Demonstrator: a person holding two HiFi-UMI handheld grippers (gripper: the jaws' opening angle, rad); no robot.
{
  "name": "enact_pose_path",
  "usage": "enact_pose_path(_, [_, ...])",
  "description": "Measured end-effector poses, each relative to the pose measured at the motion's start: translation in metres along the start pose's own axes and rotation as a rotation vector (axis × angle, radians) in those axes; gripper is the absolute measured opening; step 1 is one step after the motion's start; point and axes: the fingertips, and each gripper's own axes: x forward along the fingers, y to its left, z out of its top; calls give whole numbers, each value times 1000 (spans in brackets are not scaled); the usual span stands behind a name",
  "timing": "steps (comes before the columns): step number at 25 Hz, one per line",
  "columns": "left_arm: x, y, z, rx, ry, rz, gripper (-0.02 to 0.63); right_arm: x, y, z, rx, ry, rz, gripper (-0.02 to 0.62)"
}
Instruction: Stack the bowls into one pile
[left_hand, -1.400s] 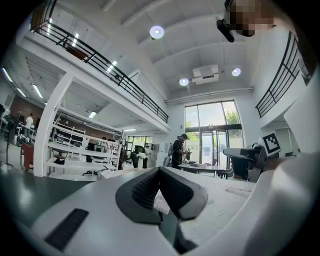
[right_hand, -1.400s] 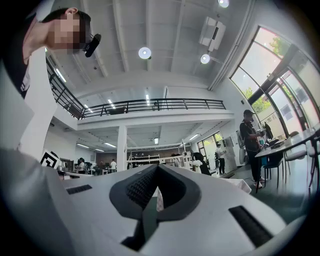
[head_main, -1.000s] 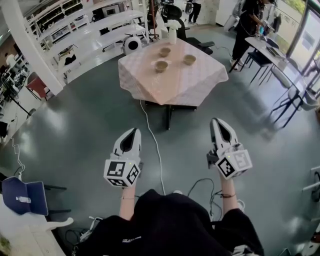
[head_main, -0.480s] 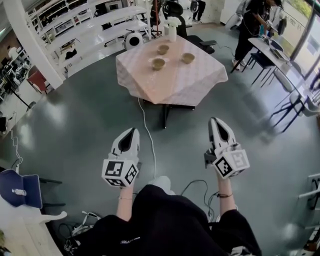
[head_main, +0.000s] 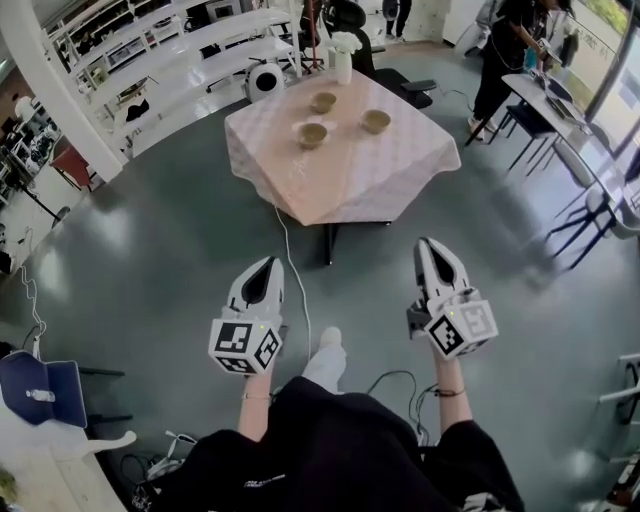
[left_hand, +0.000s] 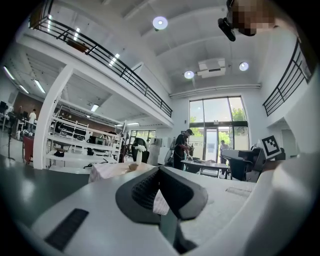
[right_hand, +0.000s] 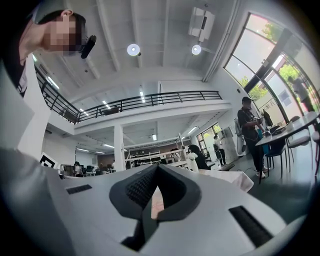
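Though shut on nothing, left gripper (head_main: 268, 263) and right gripper (head_main: 428, 244) alike. Well apart from the bowls (head_main: 312, 134), lying singly on the table (head_main: 300, 190): about 1 o'clock of the left, 11 o'clock of the right. Probably nearer the left.

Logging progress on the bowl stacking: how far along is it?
Done: nothing. The far bowl, near bowl and right bowl sit apart on the table, none nested. In hand: nothing; the left claw and right claw are shut and empty, over the floor short of the table. Left: all the stacking.
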Motion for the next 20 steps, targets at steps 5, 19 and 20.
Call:
enact_pose_path(5, [57,22,1,-16,9,-12,-3,55,-27,-8,15,25,3,-8])
enact_pose_path(19, [197,81,6,-36,31,-83,-3,189,-86,-22,19,58,-28,-8])
enact_pose_path(20, [203,84,5,-42,35,-83,-3,195,-89,-24,20,60,-32,-8])
